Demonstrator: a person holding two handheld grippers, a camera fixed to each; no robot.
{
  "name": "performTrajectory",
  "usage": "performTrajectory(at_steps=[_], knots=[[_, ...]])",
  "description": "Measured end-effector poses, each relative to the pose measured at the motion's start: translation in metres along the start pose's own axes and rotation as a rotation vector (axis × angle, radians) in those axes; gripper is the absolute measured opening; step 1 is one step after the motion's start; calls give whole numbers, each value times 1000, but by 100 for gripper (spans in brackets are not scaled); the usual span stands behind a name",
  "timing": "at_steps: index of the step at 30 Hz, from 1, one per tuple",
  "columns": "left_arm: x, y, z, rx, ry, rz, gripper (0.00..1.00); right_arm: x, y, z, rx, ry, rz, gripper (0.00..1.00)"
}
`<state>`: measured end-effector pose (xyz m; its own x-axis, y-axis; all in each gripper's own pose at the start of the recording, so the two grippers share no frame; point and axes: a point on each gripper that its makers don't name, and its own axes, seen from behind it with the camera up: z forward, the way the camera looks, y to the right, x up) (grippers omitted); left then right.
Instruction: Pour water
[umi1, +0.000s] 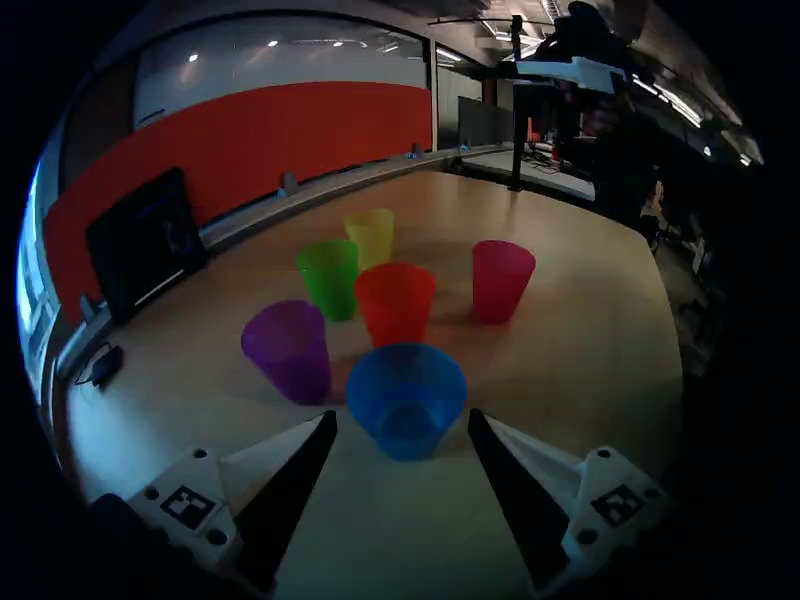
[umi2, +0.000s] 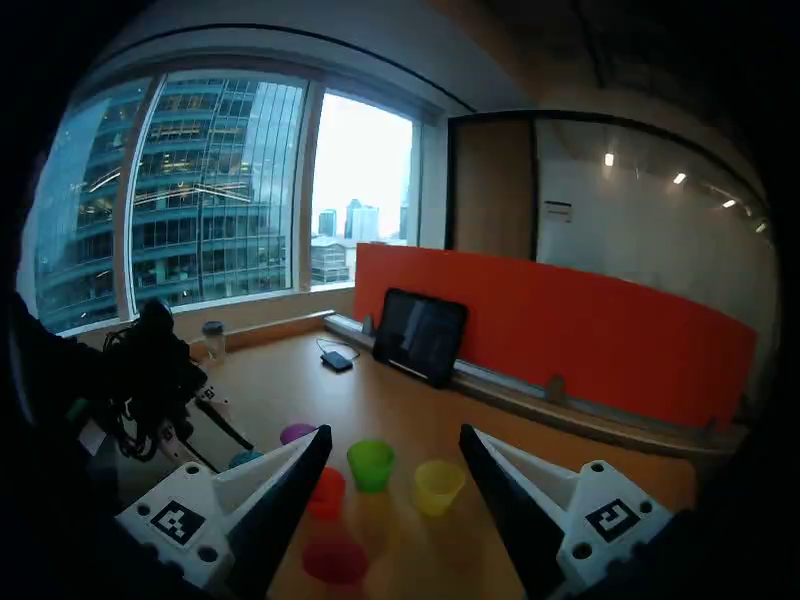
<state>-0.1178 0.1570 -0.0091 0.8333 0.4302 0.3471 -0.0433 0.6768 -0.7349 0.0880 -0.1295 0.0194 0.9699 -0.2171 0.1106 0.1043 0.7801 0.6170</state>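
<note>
- Cups: six see-through plastic ones stand upright in a loose cluster on the wooden table (umi1: 570, 330).
- In the left gripper view they are the blue cup (umi1: 405, 400), purple cup (umi1: 288, 350), orange cup (umi1: 395, 302), green cup (umi1: 328, 278), yellow cup (umi1: 371, 236) and pink cup (umi1: 501, 280).
- The left gripper (umi1: 402, 418) has its jaws wide apart. The blue cup sits in the gap at the tips, close to both; I cannot tell whether it touches them.
- The right gripper (umi2: 395, 432) hangs above the table, jaws also apart and holding nothing. In its view the green, yellow and pink cups lie in the gap, lower down and well apart from the tips.
- In that view its left finger covers part of the orange and blue cups.
- Whether any cup has liquid in it is hard to make out.
</note>
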Motion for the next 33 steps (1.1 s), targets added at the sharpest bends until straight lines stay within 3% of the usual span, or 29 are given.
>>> performTrajectory(at_steps=[14, 30, 33], knots=[[4, 2, 25, -36, 0, -6, 98, -4, 0, 6, 0, -15, -15, 99], [2, 0, 38, -25, -27, 7, 97, -9, 6, 9, -7, -15, -5, 99], [0, 0, 40, -27, -35, 5, 89, -10, 7, 10, -8, -16, -4, 99]])
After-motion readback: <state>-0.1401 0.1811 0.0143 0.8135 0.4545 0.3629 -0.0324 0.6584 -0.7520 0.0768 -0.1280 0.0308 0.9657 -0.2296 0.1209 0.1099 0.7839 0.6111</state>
